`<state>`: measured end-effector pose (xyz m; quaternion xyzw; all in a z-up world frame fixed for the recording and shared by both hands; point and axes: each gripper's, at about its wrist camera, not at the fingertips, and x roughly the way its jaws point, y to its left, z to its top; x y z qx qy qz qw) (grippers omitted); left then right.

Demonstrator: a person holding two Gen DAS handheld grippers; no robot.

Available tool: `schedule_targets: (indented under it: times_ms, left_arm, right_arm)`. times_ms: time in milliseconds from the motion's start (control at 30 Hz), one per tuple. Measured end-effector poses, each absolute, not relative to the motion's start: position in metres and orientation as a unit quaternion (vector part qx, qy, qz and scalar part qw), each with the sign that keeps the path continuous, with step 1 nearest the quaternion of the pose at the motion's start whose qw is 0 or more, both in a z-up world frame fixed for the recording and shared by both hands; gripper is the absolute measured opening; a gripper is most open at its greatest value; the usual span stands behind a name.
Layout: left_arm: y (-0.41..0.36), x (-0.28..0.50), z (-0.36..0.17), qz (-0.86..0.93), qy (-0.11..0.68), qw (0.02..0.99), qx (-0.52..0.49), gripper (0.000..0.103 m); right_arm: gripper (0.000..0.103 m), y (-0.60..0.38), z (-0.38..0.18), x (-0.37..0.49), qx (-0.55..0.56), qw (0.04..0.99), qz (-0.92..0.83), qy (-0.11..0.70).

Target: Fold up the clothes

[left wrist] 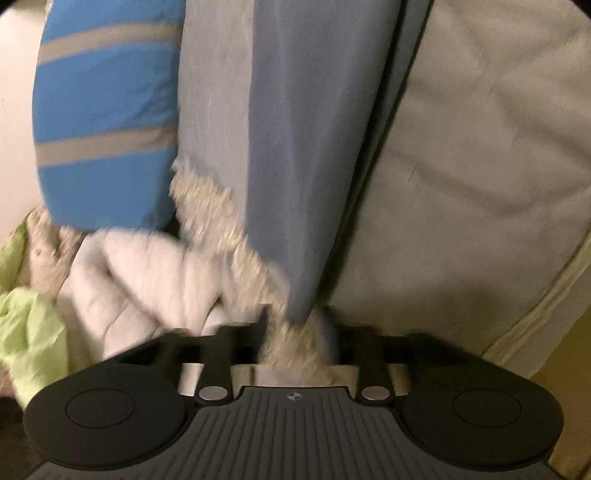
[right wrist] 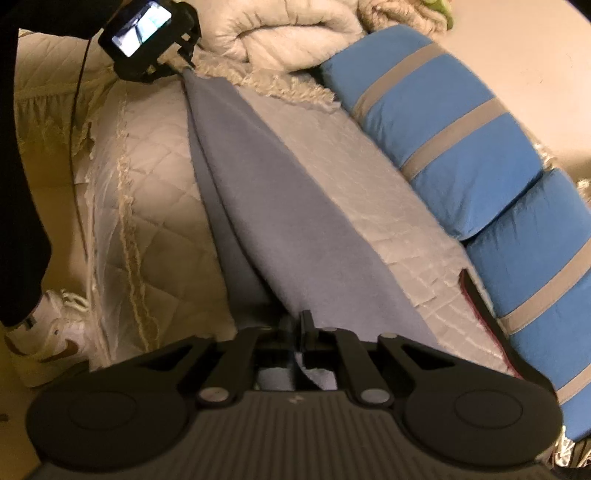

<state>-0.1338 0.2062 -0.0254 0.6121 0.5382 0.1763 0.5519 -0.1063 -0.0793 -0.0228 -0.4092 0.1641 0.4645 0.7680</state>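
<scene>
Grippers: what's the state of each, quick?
Left gripper: open, with the blue-grey cloth between its fingers.
Right gripper: fingers close together at the same cloth; whether it grips cannot be told.

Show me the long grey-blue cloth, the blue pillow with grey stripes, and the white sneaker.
Grey-blue cloth [right wrist: 273, 206], right wrist view, middle of its folded length.
Blue pillow with grey stripes [right wrist: 458, 155], right wrist view, a blue band.
White sneaker [right wrist: 51, 339], right wrist view, its side.

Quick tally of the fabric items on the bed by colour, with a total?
Grey-blue cloth: 1
Blue striped pillows: 2
White puffy quilt: 1
Green fabric: 1
Cream fringed throw: 1
Total: 6
</scene>
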Motion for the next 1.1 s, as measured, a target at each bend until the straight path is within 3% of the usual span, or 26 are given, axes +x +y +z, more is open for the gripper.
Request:
schedule_targets:
  times_ms: [33, 100, 300, 467, 600, 867, 900, 933, 1000, 1100]
  left_arm:
    - [0.208, -0.133, -0.023, 0.186, 0.537, 0.548, 0.614, 0.058]
    - [0.210, -0.132, -0.019, 0.205, 0.533, 0.542, 0.617, 0.060]
    - [0.155, -0.117, 0.010, 0.231, 0.425, 0.571, 0.663, 0.061]
    - [0.053, -0.121, 0.051, 0.083, 0.302, 0.753, 0.579, 0.062]
    - [-0.006, -0.133, 0.049, -0.056, 0.244, 0.803, 0.541, 0.062]
    - [-0.044, -0.118, -0.001, -0.121, 0.253, 0.775, 0.566, 0.060]
    - [-0.044, -0.115, -0.002, -0.123, 0.256, 0.776, 0.563, 0.047]
    - [-0.043, -0.114, -0.001, -0.122, 0.257, 0.780, 0.557, 0.023]
    - [-0.039, -0.111, 0.002, -0.124, 0.259, 0.786, 0.548, 0.003]
    - [-0.035, -0.113, 0.009, -0.142, 0.263, 0.781, 0.549, 0.003]
  right_arm:
    - [0.047, -0.079, -0.022, -0.109, -0.410, 0.771, 0.462, 0.153]
    - [0.063, -0.078, -0.022, -0.114, -0.419, 0.779, 0.450, 0.125]
    - [0.067, -0.075, -0.031, -0.126, -0.457, 0.774, 0.428, 0.092]
    - [0.074, -0.076, -0.045, -0.136, -0.496, 0.766, 0.403, 0.065]
    - [0.078, -0.079, -0.048, -0.136, -0.496, 0.771, 0.394, 0.063]
    - [0.081, -0.082, -0.042, -0.127, -0.475, 0.790, 0.382, 0.075]
    - [0.082, -0.082, -0.043, -0.127, -0.475, 0.789, 0.382, 0.076]
    - [0.083, -0.083, -0.043, -0.126, -0.476, 0.789, 0.382, 0.078]
    - [0.083, -0.084, -0.044, -0.126, -0.476, 0.789, 0.380, 0.081]
    - [0.084, -0.088, -0.046, -0.126, -0.482, 0.788, 0.374, 0.084]
